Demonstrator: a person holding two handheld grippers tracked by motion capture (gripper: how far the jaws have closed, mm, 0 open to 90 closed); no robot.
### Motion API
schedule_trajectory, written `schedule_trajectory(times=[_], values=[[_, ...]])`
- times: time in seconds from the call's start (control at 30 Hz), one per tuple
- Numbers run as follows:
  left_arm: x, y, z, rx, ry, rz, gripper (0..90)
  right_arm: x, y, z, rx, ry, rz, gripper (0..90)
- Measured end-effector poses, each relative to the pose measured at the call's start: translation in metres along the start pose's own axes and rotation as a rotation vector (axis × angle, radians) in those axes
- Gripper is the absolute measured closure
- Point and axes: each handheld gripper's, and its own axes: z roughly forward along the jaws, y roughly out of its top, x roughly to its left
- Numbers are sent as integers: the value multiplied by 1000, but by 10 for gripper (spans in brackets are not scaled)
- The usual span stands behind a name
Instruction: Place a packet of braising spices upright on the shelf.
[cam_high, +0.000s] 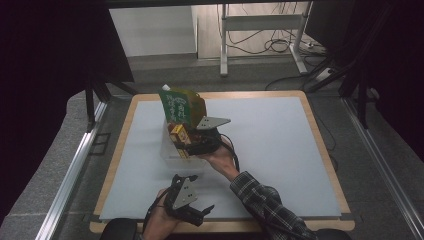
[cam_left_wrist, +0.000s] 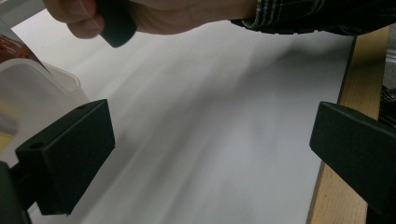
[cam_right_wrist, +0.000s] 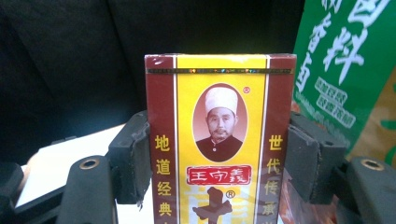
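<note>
Red-and-yellow box (cam_right_wrist: 219, 140) clamped upright between both pads of the right gripper (cam_right_wrist: 219, 154), one pad on each narrow side, printed face toward the right gripper view's camera. Held at the near rim of the clear plastic container (cam_high: 167, 150), partly over its opening in the high view (cam_high: 180, 135); whether resting on the container floor or lifted could not be told. Green packet (cam_high: 175, 106) stood tilted at the far side of the same container, just behind the box; seen again in the right gripper view (cam_right_wrist: 345, 60), close beside the box. Right gripper (cam_high: 192, 142) positioned just right of the container, grey three-cornered plate on top, carried by the right hand (cam_high: 217, 157) with a plaid sleeve (cam_high: 265, 205) trailing toward the near edge of the table. Left gripper (cam_high: 200, 214) located well apart from the container, on its near side, close to the table's near edge, held in the left hand (cam_high: 160, 222). Jaws of the left gripper (cam_left_wrist: 210, 154) stood wide, nothing between them, pointed across the white table surface (cam_left_wrist: 210, 116); container corner (cam_left_wrist: 42, 93) visible at the edge of the left gripper view, beyond one jaw. Wooden table border (cam_left_wrist: 336, 196) visible beside the other jaw.
</note>
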Motion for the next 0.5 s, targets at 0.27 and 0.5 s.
schedule_trajectory(times=[0.27, 0.5], values=[[-1, 0, 1, 1, -2, 2, 0, -2, -8, -5, 9, -13, 25, 323], [-1, 0, 1, 3, -4, 4, 0, 0, -12, -6, 44, -32, 1, 325]])
